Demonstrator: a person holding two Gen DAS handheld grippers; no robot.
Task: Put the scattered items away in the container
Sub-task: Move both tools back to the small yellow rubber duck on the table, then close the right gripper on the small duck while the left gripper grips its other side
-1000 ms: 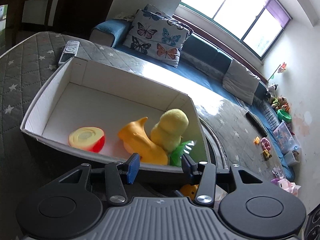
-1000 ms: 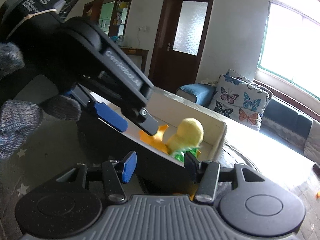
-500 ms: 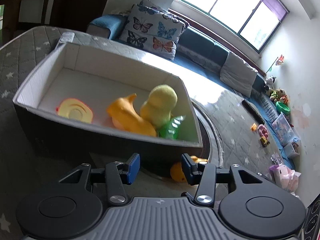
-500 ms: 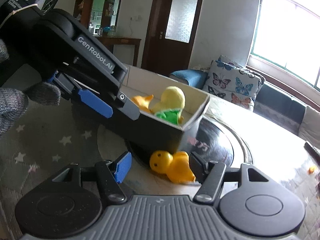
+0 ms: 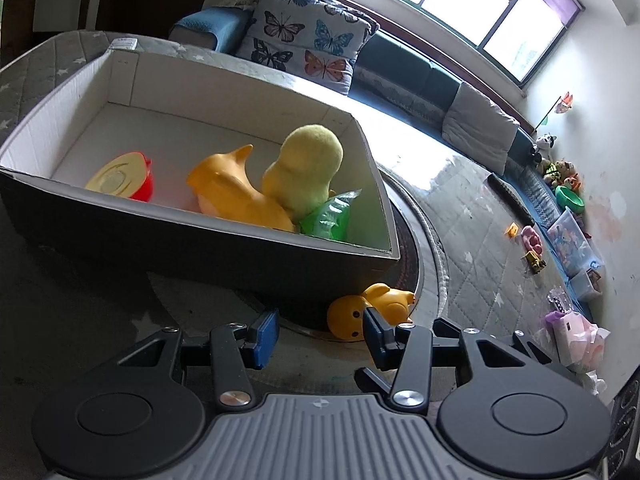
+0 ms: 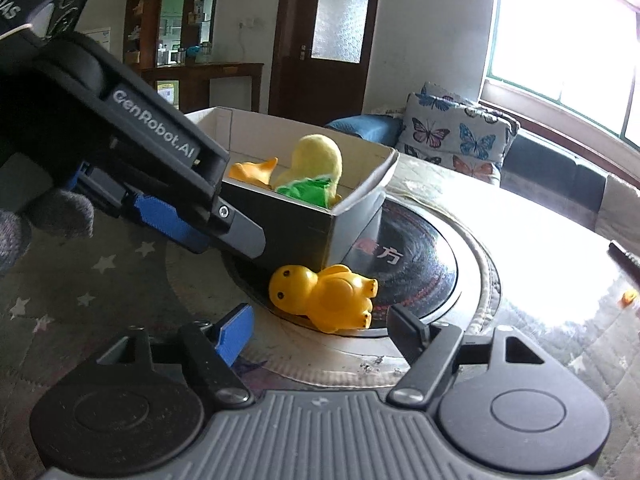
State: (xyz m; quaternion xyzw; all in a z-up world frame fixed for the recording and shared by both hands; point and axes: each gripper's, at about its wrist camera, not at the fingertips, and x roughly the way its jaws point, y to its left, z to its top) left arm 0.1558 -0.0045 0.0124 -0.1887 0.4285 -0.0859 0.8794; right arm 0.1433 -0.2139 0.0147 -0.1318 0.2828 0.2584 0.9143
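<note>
- Blue-padded jaws of the right gripper (image 6: 316,330) are opening, nothing between them; the yellow rubber duck (image 6: 324,296) lies just ahead, centred on the gap.
- Toppled on its side, the duck points its long axis across the jaws, head left, just outside the container (image 5: 200,236).
- Left gripper (image 5: 318,334) stands open and empty, the duck off its right finger; the right looks better placed.
- Other toys already sit inside.

Daylight from window (image 5: 476,12) blows out; glare on tabletop (image 6: 532,240); foreground dim; fisheye bends edges.
</note>
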